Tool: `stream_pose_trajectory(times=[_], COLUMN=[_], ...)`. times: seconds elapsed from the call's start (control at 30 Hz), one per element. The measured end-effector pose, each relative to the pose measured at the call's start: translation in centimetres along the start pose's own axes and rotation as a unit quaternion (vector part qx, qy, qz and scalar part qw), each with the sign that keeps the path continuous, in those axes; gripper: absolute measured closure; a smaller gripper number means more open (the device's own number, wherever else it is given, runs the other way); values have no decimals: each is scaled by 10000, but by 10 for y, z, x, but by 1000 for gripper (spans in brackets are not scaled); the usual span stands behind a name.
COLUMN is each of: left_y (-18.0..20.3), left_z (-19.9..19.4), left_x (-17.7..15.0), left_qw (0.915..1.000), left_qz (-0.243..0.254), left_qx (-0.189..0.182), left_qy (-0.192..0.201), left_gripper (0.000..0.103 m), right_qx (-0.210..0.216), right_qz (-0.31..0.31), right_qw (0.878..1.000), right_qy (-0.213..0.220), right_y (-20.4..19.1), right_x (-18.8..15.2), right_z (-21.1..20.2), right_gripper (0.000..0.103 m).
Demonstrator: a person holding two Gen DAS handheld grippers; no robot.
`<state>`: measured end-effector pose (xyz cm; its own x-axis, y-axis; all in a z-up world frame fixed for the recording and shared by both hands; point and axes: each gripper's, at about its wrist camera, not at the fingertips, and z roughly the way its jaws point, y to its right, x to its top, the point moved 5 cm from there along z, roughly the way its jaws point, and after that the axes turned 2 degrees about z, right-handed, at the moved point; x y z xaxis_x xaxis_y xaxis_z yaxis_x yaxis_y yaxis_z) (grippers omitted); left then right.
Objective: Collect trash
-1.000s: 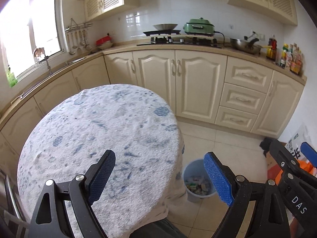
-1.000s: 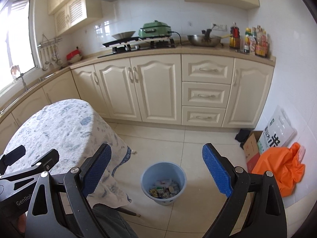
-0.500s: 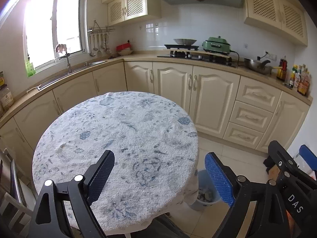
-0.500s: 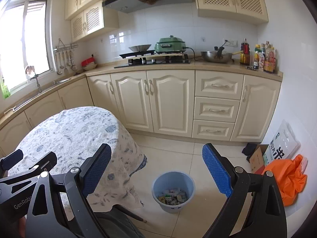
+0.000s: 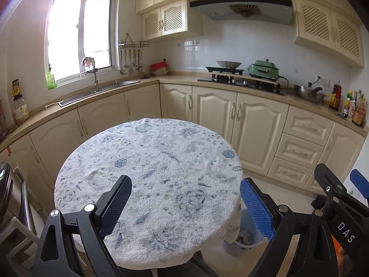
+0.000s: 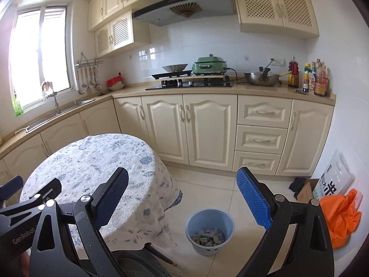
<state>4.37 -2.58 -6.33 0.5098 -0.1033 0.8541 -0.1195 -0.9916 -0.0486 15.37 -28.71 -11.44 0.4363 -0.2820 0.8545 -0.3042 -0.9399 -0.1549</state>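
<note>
A round table with a blue-patterned white cloth [image 5: 156,175] fills the left wrist view; no trash shows on its top. My left gripper [image 5: 185,199] is open and empty above the table's near edge. My right gripper [image 6: 182,192] is open and empty, held above the floor to the table's right [image 6: 92,161]. A blue bin [image 6: 209,219] with several bits of trash inside stands on the floor by the table; its rim also peeks out under the cloth in the left wrist view [image 5: 248,242].
Cream kitchen cabinets [image 6: 207,129] and a counter with a stove [image 6: 189,83] run behind. An orange bag [image 6: 341,217], a cardboard box [image 6: 306,189] and a white sack [image 6: 336,180] lie by the right wall. A chair [image 5: 20,230] stands left of the table.
Both grippers have risen and tilted up, so more of the upper kitchen shows. The table top and bin sit lower in view. Both grippers stayed open and empty.
</note>
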Motion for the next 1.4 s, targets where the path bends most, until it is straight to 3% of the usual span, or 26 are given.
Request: stream_pose_trajectory(times=[0.43, 0.87, 1.4], left_y=[-21, -28, -30], left_z=[-22, -28, -19], left_x=[-8, -16, -22], left_qw=[9991, 9977, 9977], left_qz=[-205, -272, -242], left_qx=[104, 197, 245], left_qy=[348, 597, 583], left_gripper=[10, 1, 1], right_qx=[182, 300, 370], right_qz=[-77, 66, 184], right_qw=[9990, 9979, 9977], right_qy=[392, 570, 537], right_y=[-12, -13, -15], right_x=[8, 10, 6], right_z=[-25, -35, -34], right_gripper=[4, 2, 1])
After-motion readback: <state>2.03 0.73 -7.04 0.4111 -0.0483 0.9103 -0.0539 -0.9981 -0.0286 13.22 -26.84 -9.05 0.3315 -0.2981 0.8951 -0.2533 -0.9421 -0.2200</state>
